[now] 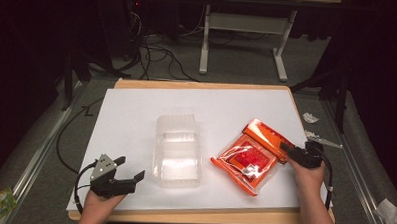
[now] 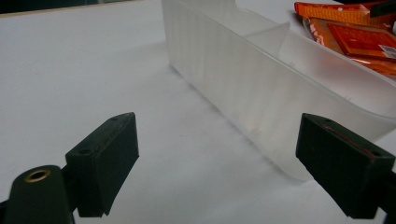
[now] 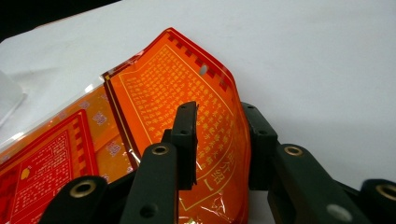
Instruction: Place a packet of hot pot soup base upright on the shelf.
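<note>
We have the orange packet (image 1: 250, 156) pinched in our right gripper (image 1: 291, 151). The jaws are nearly closed on its folded top flap, and in the right gripper view that flap (image 3: 187, 88) bends up between them. We think we hold it by the flap because that thin part is easy to pinch. The rest of the packet lies flat on the white sheet (image 1: 136, 110), near the sheet's right edge and a bit toward the front. The clear plastic box (image 1: 178, 150) sits in the middle of the sheet, just beside the packet, with its open side up. It looks ready for the packet to go in. Our left gripper (image 1: 129, 177) is near the front left corner of the sheet. Its jaws are wide apart and hold nothing. It points at the box's near wall (image 2: 243, 88), so maybe it waits there to keep the light box from sliding.
</note>
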`<state>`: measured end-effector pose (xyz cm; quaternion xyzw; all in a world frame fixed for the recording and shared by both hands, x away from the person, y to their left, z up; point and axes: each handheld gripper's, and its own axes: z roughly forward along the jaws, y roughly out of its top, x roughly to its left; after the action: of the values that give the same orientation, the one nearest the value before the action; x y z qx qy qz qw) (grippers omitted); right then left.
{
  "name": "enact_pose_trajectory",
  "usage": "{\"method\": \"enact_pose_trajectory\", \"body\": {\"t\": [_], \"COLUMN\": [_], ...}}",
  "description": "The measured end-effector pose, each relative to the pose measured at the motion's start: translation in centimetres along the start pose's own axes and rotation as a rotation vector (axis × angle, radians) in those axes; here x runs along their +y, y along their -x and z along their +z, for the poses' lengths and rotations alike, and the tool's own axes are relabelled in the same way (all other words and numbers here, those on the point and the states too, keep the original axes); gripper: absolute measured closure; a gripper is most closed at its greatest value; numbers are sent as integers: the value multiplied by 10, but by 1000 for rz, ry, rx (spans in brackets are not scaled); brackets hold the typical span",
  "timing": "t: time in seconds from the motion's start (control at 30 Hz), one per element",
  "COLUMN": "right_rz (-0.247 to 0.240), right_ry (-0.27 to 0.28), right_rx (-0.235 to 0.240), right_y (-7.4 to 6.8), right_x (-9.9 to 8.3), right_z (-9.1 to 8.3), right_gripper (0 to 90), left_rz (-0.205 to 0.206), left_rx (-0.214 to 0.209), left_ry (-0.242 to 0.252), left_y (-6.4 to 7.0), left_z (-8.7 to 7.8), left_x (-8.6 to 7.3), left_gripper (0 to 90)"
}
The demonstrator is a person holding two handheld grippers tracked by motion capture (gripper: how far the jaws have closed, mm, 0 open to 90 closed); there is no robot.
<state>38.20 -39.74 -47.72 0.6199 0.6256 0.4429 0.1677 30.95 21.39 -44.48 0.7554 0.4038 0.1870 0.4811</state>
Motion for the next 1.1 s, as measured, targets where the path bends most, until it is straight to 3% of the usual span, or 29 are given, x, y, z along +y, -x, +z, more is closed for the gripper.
{"method": "enact_pose_trajectory", "body": {"t": [0.2,0.53,0.83,0.97,1.1], "right_rz": [-36,-135,-224,-231,-244], "right_ry": [19,84,176,246,270], "right_rx": [-21,16,34,63,79], "right_y": [-1,-17,-45,-56,-65], "right_x": [1,5,16,22,25], "right_z": [-4,-16,-39,-55,-61], "right_gripper": [900,900,900,900,900], "left_rz": [-27,-31,-42,-39,-36], "left_rx": [-4,7,8,5,2], "left_ry": [19,17,21,26,30], "left_y": [-3,-1,1,4,7], "left_z": [-3,-3,-4,-4,-4], "left_x": [1,2,3,5,6], "left_gripper": [138,139,141,143,144]}}
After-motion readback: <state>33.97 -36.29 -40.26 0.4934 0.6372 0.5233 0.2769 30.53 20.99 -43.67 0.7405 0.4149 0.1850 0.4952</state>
